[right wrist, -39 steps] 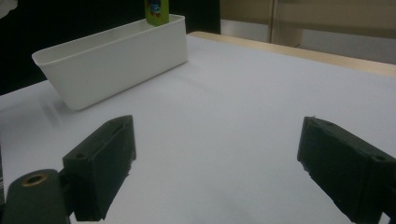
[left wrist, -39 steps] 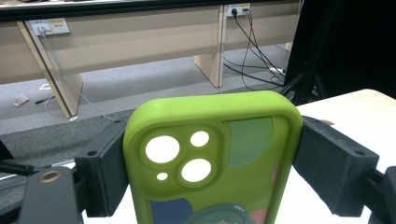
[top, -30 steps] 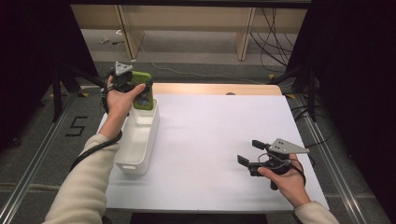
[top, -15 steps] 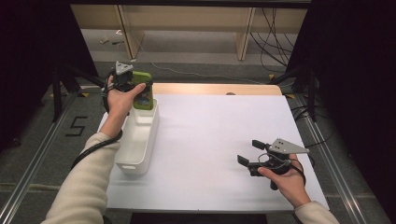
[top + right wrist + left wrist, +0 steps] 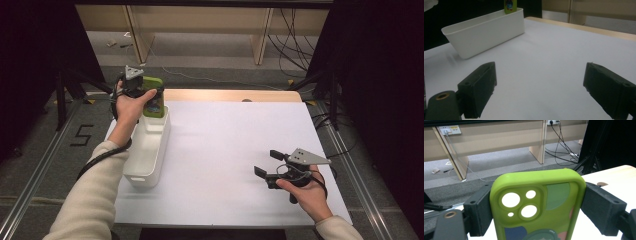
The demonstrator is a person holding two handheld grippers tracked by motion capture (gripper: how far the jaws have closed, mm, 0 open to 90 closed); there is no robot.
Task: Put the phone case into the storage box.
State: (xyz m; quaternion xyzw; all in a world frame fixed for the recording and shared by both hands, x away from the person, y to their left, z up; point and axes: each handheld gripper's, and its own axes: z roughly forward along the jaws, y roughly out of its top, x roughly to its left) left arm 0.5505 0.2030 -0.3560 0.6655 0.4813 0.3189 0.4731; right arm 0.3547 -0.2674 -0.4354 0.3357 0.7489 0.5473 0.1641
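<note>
A lime-green phone case (image 5: 536, 207) with camera cut-outs and a cartoon print stands upright between the two black jaws of my left gripper (image 5: 537, 212), which is shut on its sides. In the high view the phone case (image 5: 153, 99) hangs over the far end of a long white bin (image 5: 159, 150) at the table's left, with my left gripper (image 5: 142, 91) around it. Low over the white table near the front right, my right gripper (image 5: 268, 163) stands open with nothing between its jaws. From the right gripper view the bin (image 5: 486, 30) lies ahead, the phone case (image 5: 510, 6) showing above its far end.
The table (image 5: 235, 140) has a white top with a wooden strip (image 5: 225, 95) along the far edge. Beyond it are grey floor, wooden furniture legs (image 5: 262, 40) and loose cables (image 5: 295, 30). Dark curtains and stands flank both sides.
</note>
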